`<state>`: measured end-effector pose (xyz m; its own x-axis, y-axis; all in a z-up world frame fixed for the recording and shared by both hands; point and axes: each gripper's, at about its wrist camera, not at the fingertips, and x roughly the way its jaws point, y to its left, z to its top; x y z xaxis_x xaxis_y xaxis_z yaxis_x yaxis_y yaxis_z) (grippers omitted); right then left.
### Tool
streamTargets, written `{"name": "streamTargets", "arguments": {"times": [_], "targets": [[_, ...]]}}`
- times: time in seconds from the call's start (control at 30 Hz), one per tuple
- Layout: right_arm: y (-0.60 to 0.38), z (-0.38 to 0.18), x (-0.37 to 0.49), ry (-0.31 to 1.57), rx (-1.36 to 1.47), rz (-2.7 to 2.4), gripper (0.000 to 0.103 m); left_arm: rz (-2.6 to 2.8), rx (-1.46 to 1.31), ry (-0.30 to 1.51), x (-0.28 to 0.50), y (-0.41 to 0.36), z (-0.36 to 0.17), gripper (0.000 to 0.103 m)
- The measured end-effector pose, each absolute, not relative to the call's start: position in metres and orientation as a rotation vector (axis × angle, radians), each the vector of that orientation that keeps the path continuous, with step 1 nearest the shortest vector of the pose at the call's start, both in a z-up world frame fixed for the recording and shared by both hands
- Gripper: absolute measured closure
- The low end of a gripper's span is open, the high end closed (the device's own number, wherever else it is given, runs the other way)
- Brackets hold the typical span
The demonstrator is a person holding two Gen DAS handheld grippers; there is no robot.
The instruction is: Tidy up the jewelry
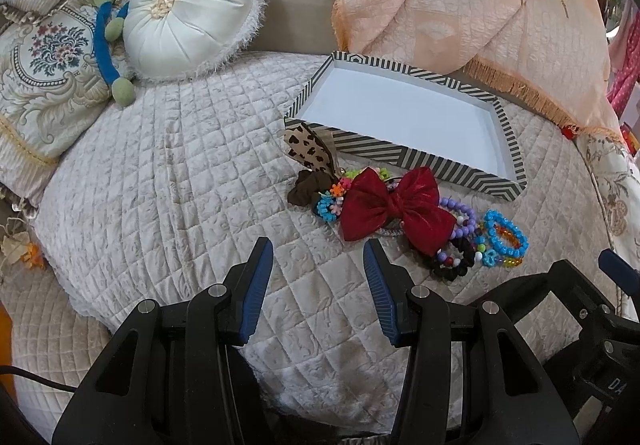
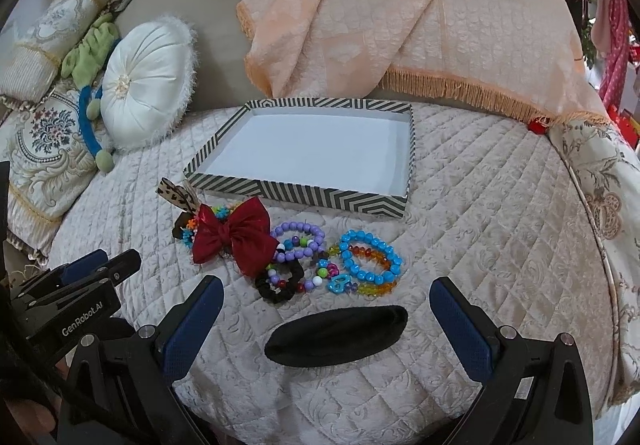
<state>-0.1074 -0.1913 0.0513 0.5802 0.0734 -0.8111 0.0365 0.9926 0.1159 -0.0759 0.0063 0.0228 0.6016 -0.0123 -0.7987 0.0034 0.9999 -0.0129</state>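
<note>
Jewelry pile (image 2: 296, 253): lay heaped on the quilted bed (image 2: 480, 225), just near of the striped tray (image 2: 224, 165), which held nothing.
Left tongs (image 1: 318, 277): spread apart, empty, hovering near the red bow (image 1: 394, 209).
Right tongs (image 2: 326, 319): spread wide, empty, near the pile; a black pouch (image 2: 336, 335) lay between the fingers.
Risk: bracelets overlapped and touched, so one pinch could have dragged neighbours; the soft quilt could have snagged.
Count: one tray, one red bow, one leopard ribbon (image 1: 306, 145), one blue bead bracelet (image 2: 370, 257); remaining bracelets and scrunchies too tangled to count.
</note>
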Motion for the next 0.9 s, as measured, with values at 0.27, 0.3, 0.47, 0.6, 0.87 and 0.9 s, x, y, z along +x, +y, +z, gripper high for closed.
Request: {"name": "streamTargets", "arguments": {"times": [0.27,0.3,0.47,0.6,0.87,0.9], "targets": [[-0.1946,0.0531,-0.1088,0.953,0.137,0.018,0.000,-0.008,-0.014,0.927,-0.0768,0.0091,0.0235,0.056],[-0.1946,0.0530,-0.1090,0.951,0.138,0.019,0.000,-0.008,-0.015,0.927,-0.0768,0.0091,0.0235,0.056],[-0.1930,0.0525,-0.1091,0.945,0.140,0.027,0.000,-0.008,-0.015,0.928,-0.0769,0.0094,0.0236,0.056],[-0.1929,0.0519,-0.1086,0.947,0.141,0.030,0.000,-0.005,-0.015,0.928,-0.0770,0.0096,0.0227,0.056],[-0.1878,0.0505,-0.1069,0.942,0.103,0.037,0.000,-0.005,-0.012,0.937,-0.0761,0.0080,0.0192,0.056],[-0.1877,0.0503,-0.1071,0.941,0.104,0.039,0.000,-0.006,-0.011,0.937,-0.0765,0.0079,0.0190,0.056]]}}
